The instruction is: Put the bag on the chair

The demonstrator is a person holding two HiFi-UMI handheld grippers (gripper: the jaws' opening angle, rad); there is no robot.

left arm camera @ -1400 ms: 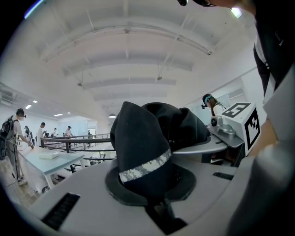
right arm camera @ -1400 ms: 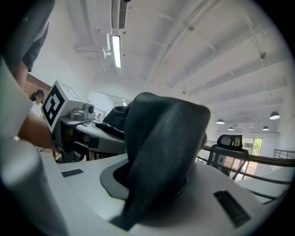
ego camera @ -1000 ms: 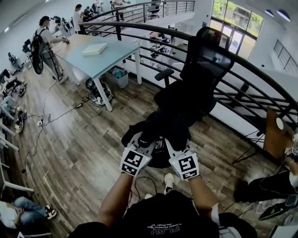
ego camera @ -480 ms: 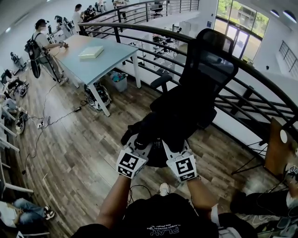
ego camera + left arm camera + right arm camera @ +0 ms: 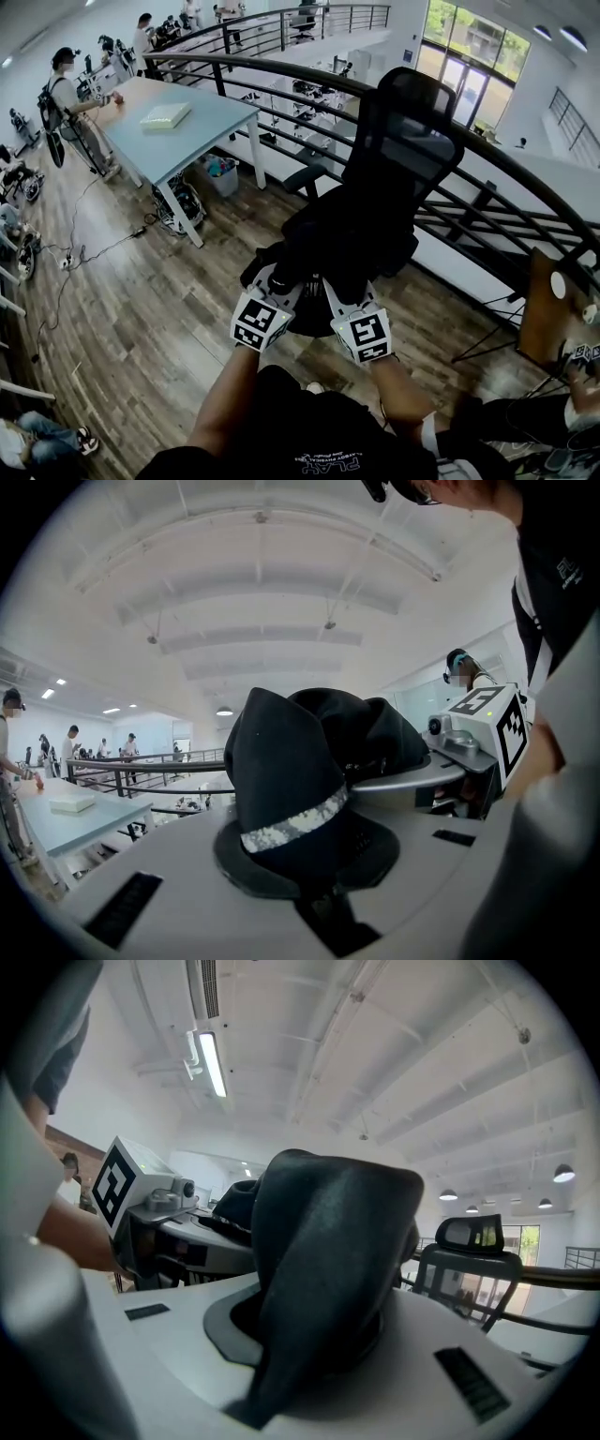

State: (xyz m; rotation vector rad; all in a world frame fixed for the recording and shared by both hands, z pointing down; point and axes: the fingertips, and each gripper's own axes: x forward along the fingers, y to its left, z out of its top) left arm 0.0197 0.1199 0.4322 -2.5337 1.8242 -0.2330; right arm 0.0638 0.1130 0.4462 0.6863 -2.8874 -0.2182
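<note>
At the centre of the head view, the left gripper (image 5: 284,278) and right gripper (image 5: 339,291) each pinch folds of the black bag (image 5: 323,246) in narrowly closed jaws, directly before the black office chair (image 5: 405,141) above it.

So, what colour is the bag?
The bag is black, with a speckled grey band; clearest in the left gripper view.
</note>
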